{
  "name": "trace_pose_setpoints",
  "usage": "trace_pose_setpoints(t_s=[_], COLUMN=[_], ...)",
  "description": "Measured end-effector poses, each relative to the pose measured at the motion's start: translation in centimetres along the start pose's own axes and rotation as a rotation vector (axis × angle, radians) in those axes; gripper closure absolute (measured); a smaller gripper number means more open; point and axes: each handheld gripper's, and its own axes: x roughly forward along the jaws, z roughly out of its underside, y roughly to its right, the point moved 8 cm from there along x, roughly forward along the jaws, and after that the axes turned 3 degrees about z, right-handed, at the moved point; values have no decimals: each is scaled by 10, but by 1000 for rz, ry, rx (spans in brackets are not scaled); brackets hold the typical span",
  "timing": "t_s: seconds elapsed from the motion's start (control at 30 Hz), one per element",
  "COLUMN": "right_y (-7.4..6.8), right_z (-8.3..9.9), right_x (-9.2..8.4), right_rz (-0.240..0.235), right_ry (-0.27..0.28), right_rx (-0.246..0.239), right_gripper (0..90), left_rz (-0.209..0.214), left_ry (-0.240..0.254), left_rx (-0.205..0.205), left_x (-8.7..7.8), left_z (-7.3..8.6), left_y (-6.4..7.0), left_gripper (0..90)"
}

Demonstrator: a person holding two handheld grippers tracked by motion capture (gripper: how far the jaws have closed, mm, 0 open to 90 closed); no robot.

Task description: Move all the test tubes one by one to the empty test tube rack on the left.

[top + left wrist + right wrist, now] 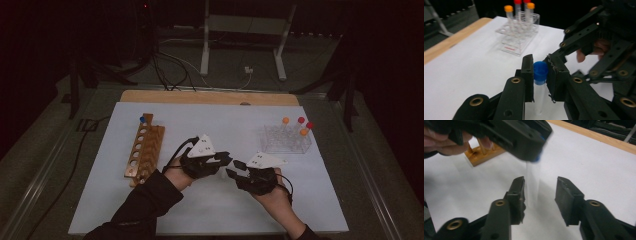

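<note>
- the step in hand looks like a handover of a blue-capped tube (540, 75) from one gripper to the other, above the middle of the white table sheet (100, 200).
- the left gripper (539, 72) pinches the tube at its blue cap, jaws pressed on it; the clear body hangs down.
- the right gripper (540, 195) stands spread, its pads apart from the clear body, which hangs between them nearer the left pad.
- the wooden rack (145, 150) lies at the left, with one blue cap at its far end; the clear rack (287, 140) with orange and red caps stands far right.
- next, i judge, the right gripper must back off clear, then the left carries the tube to an open hole in the wooden rack, kept upright.
</note>
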Motion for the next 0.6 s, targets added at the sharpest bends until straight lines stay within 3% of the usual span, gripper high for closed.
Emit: trace_pose_setpoints(t_s=[0.4,0.6], right_y=[3,5], right_z=[-7,-8], right_x=[-5,-4], right_rz=[20,29], right_ry=[54,49], right_rx=[17,33], right_gripper=[192,87], left_rz=[-109,-164], left_ry=[13,9], left_rx=[-21,-38], left_x=[-44,-66], left_z=[-4,-2], left_y=[-35,-53], left_gripper=[778,778])
